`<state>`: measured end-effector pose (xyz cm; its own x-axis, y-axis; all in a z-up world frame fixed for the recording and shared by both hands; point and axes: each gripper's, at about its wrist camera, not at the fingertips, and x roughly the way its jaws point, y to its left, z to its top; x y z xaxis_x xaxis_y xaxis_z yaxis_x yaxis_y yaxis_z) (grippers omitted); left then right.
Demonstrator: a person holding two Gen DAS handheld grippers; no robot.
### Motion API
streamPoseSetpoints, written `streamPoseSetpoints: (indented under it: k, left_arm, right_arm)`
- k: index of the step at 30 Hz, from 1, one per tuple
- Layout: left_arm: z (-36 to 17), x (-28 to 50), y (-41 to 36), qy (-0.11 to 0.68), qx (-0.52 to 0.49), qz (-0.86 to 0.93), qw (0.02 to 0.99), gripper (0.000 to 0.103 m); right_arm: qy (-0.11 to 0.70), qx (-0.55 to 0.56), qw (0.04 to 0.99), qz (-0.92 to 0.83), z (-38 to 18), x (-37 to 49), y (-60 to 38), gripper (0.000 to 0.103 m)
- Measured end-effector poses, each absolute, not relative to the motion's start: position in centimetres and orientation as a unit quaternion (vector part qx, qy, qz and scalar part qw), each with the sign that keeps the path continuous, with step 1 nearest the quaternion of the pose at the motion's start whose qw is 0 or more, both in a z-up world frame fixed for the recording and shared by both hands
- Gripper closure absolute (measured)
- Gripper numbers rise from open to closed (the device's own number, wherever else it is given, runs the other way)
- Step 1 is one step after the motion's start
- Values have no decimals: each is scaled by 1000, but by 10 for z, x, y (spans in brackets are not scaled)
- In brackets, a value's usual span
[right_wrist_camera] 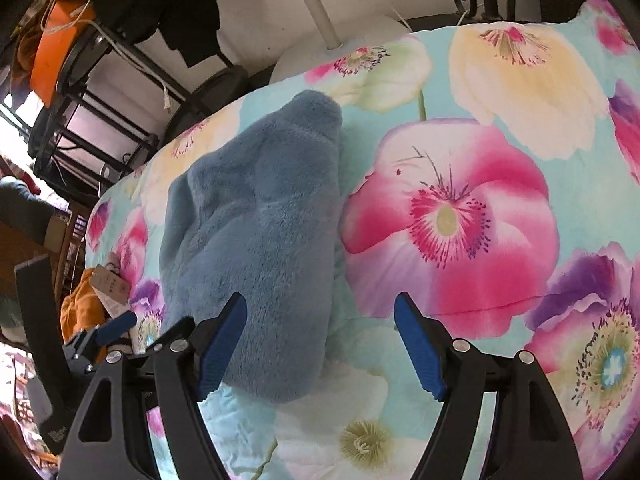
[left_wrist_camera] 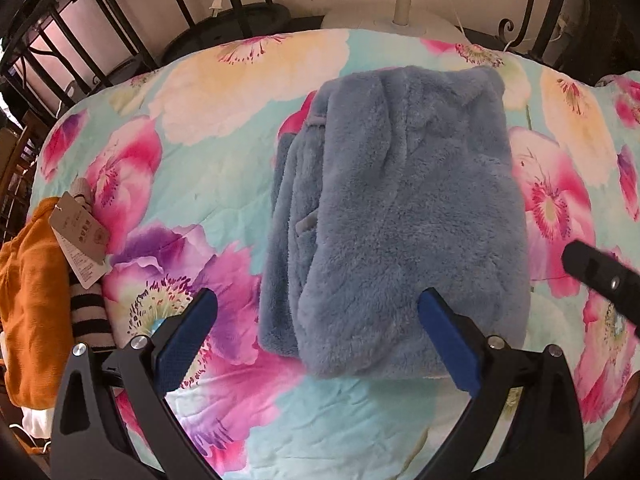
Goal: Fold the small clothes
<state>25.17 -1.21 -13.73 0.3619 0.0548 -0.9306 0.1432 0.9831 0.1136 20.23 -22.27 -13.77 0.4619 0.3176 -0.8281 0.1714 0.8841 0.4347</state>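
A fluffy blue garment lies folded in a compact bundle on the floral bedspread. My left gripper is open and empty, hovering just above the bundle's near edge. My right gripper is open and empty, its left finger over the garment's near right edge and its right finger over bare bedspread. The right gripper's tip shows in the left wrist view, right of the garment. The left gripper shows in the right wrist view at the far left.
An orange garment with paper tags and a striped sleeve lies at the bed's left edge. A black metal bed frame and a white lamp base stand behind the bed.
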Motion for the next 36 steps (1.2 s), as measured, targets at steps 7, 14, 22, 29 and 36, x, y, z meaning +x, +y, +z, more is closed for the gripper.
streamPoseSetpoints:
  k: [7,14,22,29,36]
  left_arm:
    - [-141,253,-7,573,69,-32,816,5]
    - [-140,253,-4,573,67,-35,816,5]
    - [-143,259,-4,572,63,-35,817,5]
    - [-145,262,2,579,45,-40,813,5]
    - [-147,264,7,585,29,-46,809,5]
  right_arm:
    - [515,254,817,53,-141,206,-222,26]
    - [513,253,818,62,-142,211,-214,26]
    - [517,259,814,58,-148,213,-216,26]
    - [516,249,817,62,-149,219,-213,25]
    - [524,243,813,76,-154,223,-204,25]
